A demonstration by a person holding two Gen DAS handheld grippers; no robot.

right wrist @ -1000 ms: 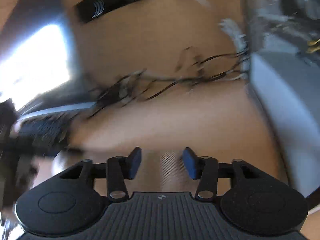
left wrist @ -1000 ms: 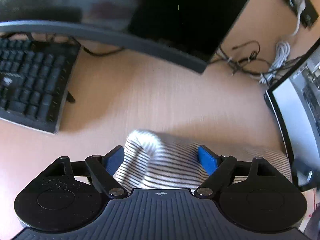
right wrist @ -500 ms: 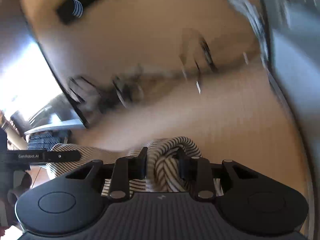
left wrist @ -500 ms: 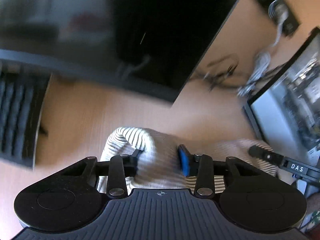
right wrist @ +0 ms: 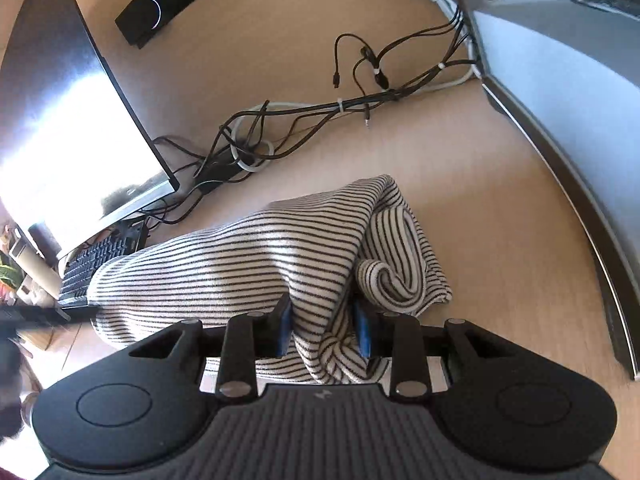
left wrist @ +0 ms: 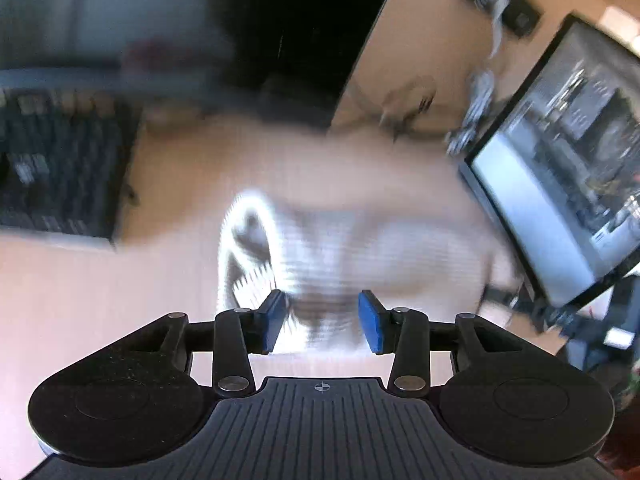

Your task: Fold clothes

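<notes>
Shirt (right wrist: 248, 256) is lying bunched on the desk (right wrist: 500, 208) near the cables (right wrist: 304, 116), right gripper (right wrist: 322, 332) pinching its edge, left gripper (left wrist: 322, 316) sitting apart, probably needing a second grab before folding.

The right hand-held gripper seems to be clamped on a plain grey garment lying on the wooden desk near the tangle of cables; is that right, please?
Not quite: the garment is white with dark stripes, not plain grey, as the right wrist view shows. The rest stands: the right hand-held gripper is clamped on it, on the wooden desk near the tangle of cables.
</notes>
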